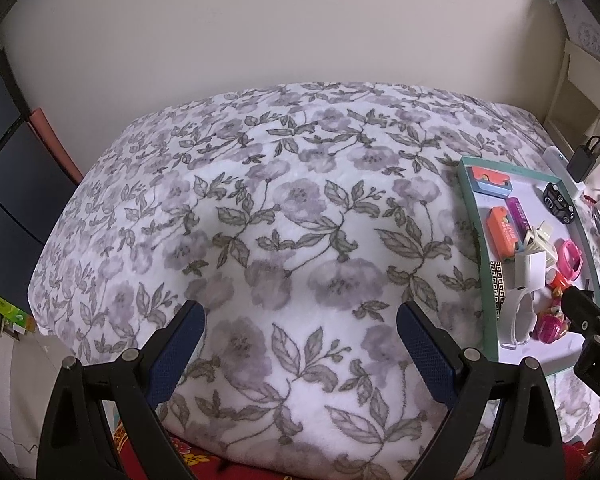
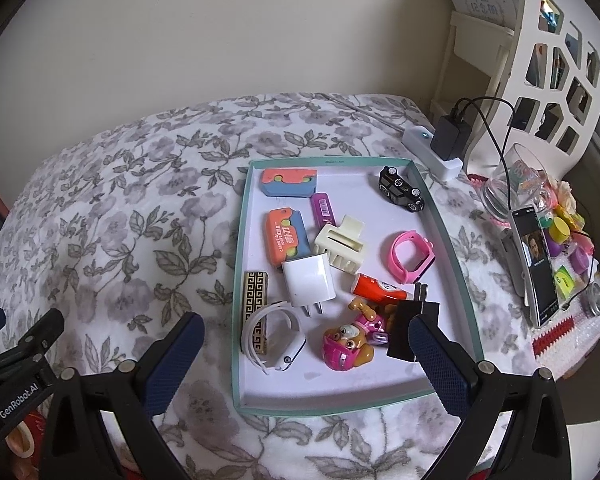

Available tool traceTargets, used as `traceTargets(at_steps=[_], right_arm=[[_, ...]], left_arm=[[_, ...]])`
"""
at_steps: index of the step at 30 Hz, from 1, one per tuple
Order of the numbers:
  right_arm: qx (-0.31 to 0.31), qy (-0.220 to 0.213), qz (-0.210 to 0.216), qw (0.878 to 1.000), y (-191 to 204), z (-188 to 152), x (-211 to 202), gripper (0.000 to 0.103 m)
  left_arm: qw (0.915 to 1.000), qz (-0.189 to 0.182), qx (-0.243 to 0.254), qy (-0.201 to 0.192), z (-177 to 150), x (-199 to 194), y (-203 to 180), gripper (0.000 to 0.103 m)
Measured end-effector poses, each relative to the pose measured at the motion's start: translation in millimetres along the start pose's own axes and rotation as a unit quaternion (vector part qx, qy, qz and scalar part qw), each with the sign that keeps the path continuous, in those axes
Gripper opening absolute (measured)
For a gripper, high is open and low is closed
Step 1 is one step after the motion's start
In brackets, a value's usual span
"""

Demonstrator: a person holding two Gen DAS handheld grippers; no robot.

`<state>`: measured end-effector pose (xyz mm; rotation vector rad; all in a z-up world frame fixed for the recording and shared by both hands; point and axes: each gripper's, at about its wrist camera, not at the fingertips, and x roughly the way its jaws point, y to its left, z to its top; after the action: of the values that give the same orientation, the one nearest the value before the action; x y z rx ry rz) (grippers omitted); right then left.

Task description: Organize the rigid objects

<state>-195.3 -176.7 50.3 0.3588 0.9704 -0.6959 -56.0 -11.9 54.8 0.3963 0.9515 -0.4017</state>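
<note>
A shallow teal-rimmed tray lies on a floral blanket and holds a jumble of small items: a white charger cube, a pink pup toy, a white watch, a pink band, a cream hair claw, a black toy car, orange and blue cases and a black plug. My right gripper is open over the tray's near end, empty. My left gripper is open and empty over bare blanket, left of the tray.
The floral blanket covers the bed up to the wall. Right of the tray stand a phone, a glass jar, a white power strip with a black adapter and small colourful toys. A white shelf is at back right.
</note>
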Motion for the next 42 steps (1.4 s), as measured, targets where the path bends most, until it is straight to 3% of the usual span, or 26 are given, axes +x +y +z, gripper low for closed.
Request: traceTargets(at_steps=[42], right_arm=[[-0.031, 0.003, 0.003, 1.0, 5.1, 4.0, 1.6, 0.103]], left_arm=[[0.9999, 0.009, -0.004, 0.01, 1.0, 4.6, -1.5, 0.097]])
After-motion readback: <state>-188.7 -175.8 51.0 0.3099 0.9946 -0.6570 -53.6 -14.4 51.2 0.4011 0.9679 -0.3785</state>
